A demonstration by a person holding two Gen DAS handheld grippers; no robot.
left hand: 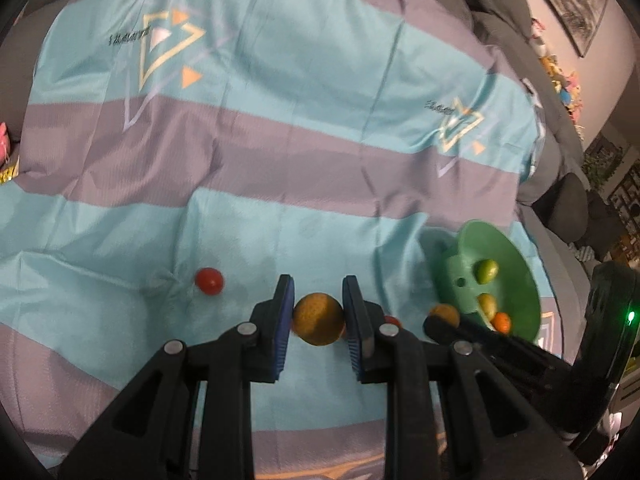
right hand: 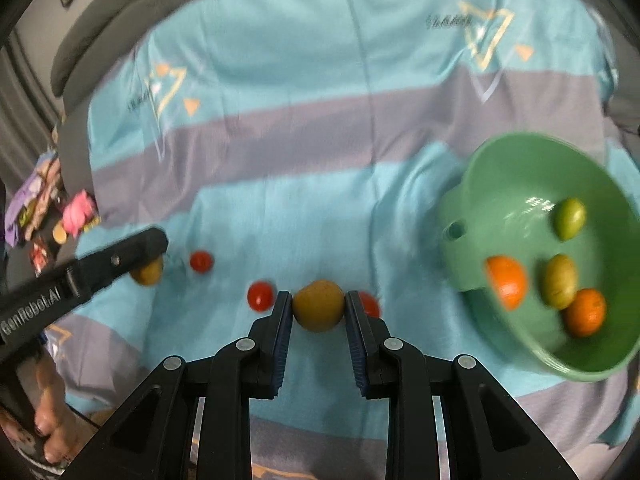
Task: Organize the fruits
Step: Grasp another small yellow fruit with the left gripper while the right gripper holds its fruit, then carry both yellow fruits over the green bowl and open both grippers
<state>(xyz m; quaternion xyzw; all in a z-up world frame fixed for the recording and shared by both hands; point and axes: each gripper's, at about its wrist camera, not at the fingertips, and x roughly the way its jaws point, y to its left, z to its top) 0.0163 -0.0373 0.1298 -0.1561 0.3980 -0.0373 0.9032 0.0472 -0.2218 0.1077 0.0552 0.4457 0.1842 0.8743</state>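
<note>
Our left gripper (left hand: 318,312) squeezes a yellow fruit (left hand: 319,319); our right gripper (right hand: 318,312) squeezes another yellow fruit (right hand: 319,310). The green bowl (right hand: 516,184) sits near the bedspread's (right hand: 320,208) right edge; wide open cloth lies ahead.

Each claw (left hand: 319,314) (right hand: 319,314): black plastic linkage arms, round silver pivot pins, blue ribbed pads (left hand: 285,320). Left claw's side carries white "GenRobot.AI" lettering.

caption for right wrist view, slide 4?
Right gripper shut on a yellow-brown fruit, green bowl of fruit at right.
</note>
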